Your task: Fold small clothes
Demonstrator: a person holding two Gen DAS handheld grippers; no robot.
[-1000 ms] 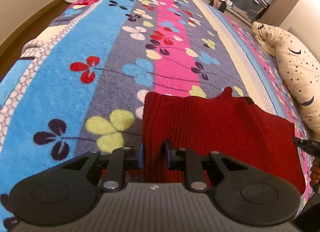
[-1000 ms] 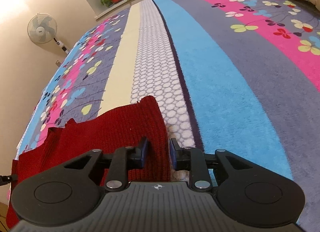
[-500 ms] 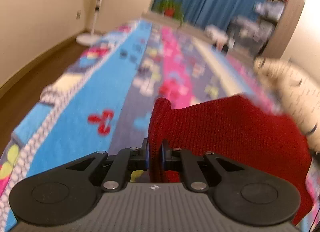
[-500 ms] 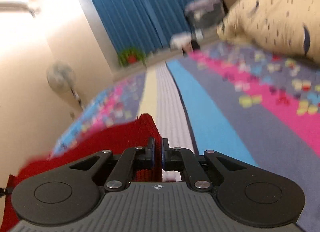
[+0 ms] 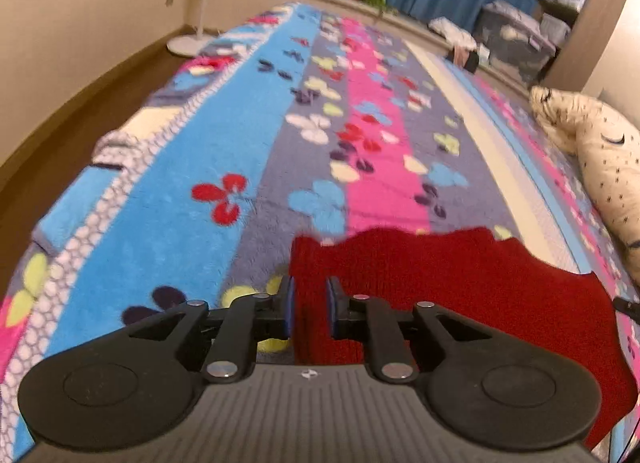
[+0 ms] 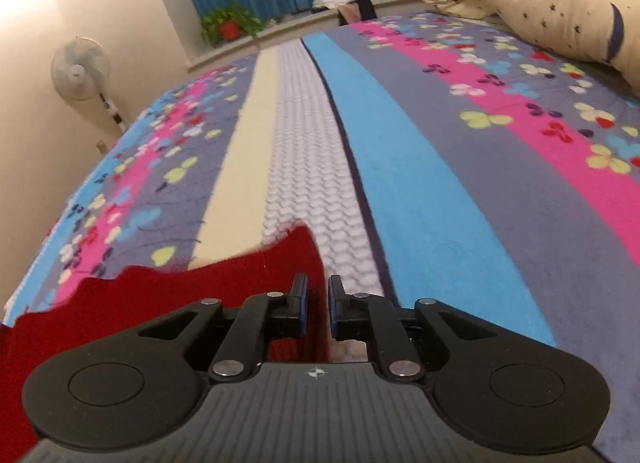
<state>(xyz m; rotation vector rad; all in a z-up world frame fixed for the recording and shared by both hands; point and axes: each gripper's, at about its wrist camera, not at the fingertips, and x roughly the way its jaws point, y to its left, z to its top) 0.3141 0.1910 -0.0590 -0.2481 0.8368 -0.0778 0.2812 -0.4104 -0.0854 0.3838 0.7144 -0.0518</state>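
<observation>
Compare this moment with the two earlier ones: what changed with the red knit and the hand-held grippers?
Both hand-held grippers, left and right, clamped the red knit half a second ago; now their jaws stand apart with cloth between them, and the cameras tilt back down toward the blanket. The room looks unchanged.

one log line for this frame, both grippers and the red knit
left hand-held gripper: jaws parted around red knit garment edge | right hand-held gripper: jaws parted around its corner | garment on striped blanket

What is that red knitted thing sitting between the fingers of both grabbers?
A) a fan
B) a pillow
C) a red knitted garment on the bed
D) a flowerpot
C: the red knitted garment lies on the striped blanket, one corner between each gripper's fingers, left gripper and right gripper.
</observation>
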